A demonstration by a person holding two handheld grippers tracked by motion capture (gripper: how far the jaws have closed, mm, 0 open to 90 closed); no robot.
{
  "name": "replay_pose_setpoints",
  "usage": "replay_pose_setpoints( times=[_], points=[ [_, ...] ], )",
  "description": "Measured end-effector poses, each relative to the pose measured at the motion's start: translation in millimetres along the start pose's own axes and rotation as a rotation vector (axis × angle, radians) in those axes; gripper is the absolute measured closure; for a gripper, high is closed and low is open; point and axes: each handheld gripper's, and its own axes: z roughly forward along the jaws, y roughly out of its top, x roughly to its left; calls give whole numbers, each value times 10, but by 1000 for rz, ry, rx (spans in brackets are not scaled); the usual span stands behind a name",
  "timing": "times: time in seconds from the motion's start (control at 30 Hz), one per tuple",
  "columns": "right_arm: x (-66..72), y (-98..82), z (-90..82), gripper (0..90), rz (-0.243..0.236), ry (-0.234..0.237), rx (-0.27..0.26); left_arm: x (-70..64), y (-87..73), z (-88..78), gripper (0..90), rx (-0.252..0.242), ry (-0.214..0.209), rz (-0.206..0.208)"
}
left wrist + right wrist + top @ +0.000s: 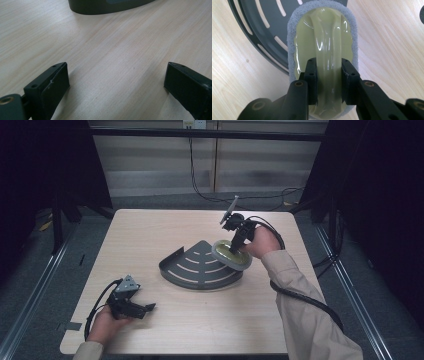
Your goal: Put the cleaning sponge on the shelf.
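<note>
My right gripper [328, 75] pinches the glossy yellow-green ridge of an oval scrubber [323, 37] with a grey felt rim, over the slotted grey tray [200, 266]. My left gripper [116, 82] rests spread wide on the pale wood table [110, 50].

table [150, 235]: pale wood grain | rack [197, 267]: matt grey | scrubber handle [328, 50]: glossy plastic

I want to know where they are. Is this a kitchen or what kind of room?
Probably not a kitchen: more likely a lab or recording room. One bare table stands between dark curtains, cables trail on the floor, and the right tongs hold a sponge over a grey rack.
</note>
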Motion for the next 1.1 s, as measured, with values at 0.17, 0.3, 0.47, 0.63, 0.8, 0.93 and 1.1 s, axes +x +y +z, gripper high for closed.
replay_pose_setpoints(
  times=[0.17,0.3,0.47,0.63,0.8,0.93,1.1],
  points=[
    [-4,48,26,713,23,1,6,0,0,-1,54,1,0,1],
    [-2,86,40,713,35,-2,4,0,0,0,53,0,0,0],
    [10,148,68,713,54,3,1,0,0,0,54,1,-1,1],
    [-1,190,111,713,51,0,-2,0,0,0,53,1,-1,1],
    [0,232,151,713,66,1,-4,1,0,0,54,1,0,1],
    [5,246,178,713,71,-9,3,1,0,-1,53,1,0,1],
    [2,244,216,713,79,-7,0,1,0,-1,54,1,0,1]
  ],
)
